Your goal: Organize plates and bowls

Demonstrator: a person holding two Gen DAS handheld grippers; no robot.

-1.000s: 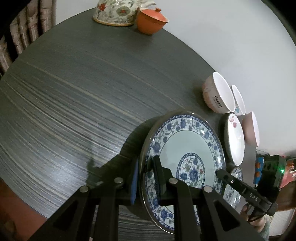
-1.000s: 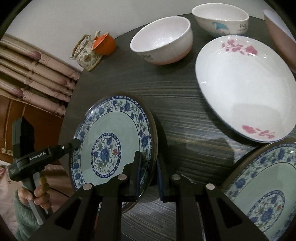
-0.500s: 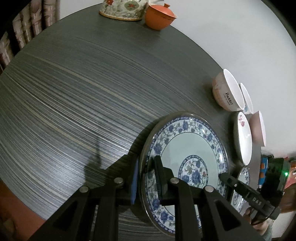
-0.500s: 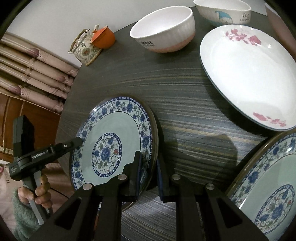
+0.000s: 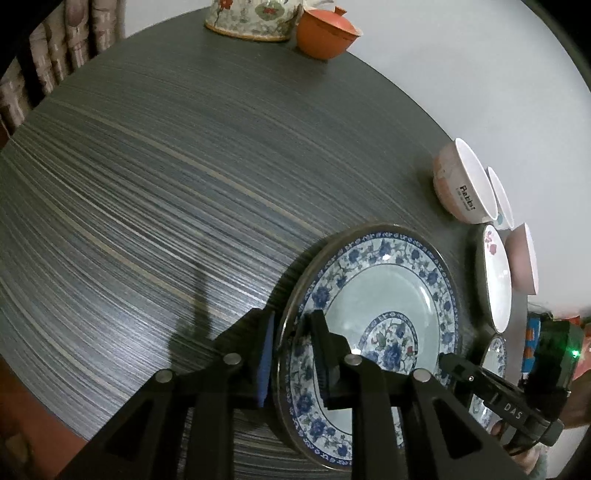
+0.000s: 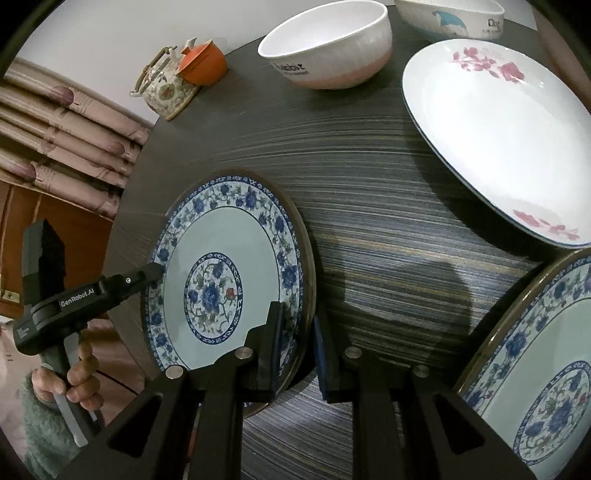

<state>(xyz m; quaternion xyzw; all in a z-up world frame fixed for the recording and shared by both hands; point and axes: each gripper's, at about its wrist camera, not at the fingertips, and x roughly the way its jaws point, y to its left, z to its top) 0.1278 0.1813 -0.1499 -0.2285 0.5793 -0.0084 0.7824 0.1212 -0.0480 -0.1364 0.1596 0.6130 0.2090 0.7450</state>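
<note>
Both grippers clamp the same blue-and-white floral plate (image 5: pixel 384 295), one on each side of its rim. Left gripper (image 5: pixel 293 354): one finger behind the rim with a blue pad, the other on the plate face, jaws pinched on the near-left edge. Right gripper (image 6: pixel 297 343): same arrangement on the opposite edge, rim sandwiched between the two pads. From the left wrist view the right gripper's tip shows at the plate's far side; from the right wrist view the left gripper's body, gripped by a hand (image 6: pixel 79 376) in a green knit sleeve, sits at the far rim. Plate stands tilted up on edge over the dark striped round table (image 5: pixel 166 184); whether its lower rim touches the tabletop, cannot tell. Second blue-and-white plate (image 6: pixel 535 369) lies flat at the right of the right wrist view, near the held one but apart. White plate with pink flowers (image 6: pixel 491 136) lies beyond it. White-and-pink bowl (image 6: pixel 328 48) with lettering sits just behind that plate, another white bowl with a blue motif (image 6: pixel 450 18) next to it, and a pink bowl (image 5: pixel 522 264) beside the flowered plate. Floral teapot (image 6: pixel 164 86) and orange lidded cup (image 6: pixel 203 62) stand touching at the far table edge, well apart from the held plate.
</note>
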